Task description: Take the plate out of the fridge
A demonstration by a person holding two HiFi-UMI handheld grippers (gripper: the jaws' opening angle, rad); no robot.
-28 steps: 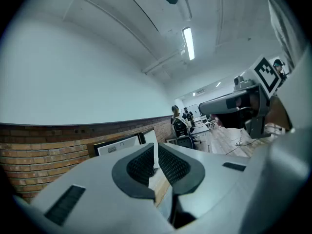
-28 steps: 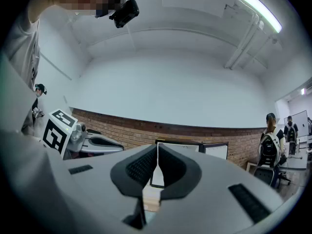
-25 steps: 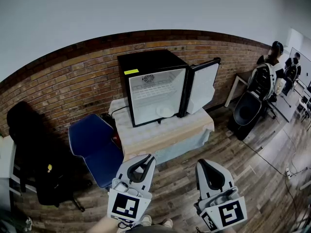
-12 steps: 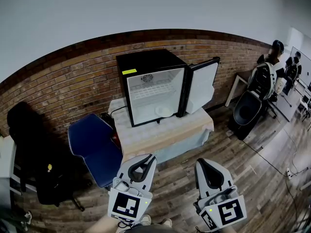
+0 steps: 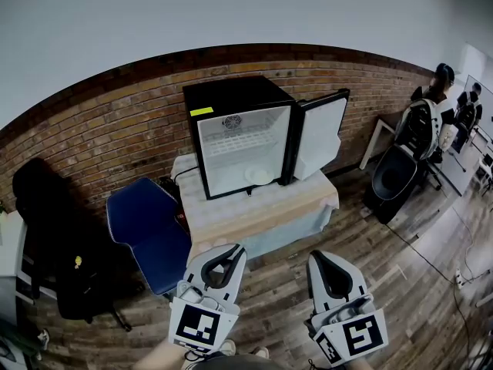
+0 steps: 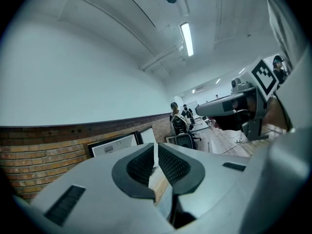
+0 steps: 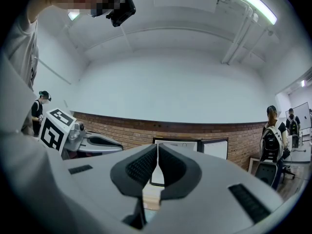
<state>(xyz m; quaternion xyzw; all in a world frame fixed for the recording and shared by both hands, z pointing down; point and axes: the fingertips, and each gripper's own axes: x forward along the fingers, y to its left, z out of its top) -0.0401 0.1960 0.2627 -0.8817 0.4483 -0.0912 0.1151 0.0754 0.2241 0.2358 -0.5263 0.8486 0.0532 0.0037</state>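
Nearest, the left hand-held gripper (image 5: 233,250) and right hand-held gripper (image 5: 319,257) hang with jaws together and empty. One should open before reaching over the desk (image 5: 262,216) into the open fridge (image 5: 231,99). The plate (image 5: 259,177) lies on the fridge's floor. Only the head view shows the plate, while the gripper views show the jaws pressed together.

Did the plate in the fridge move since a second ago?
No. The plate lies in the same spot as before, low in the fridge near its right wall. Only the whole view shifted slightly.
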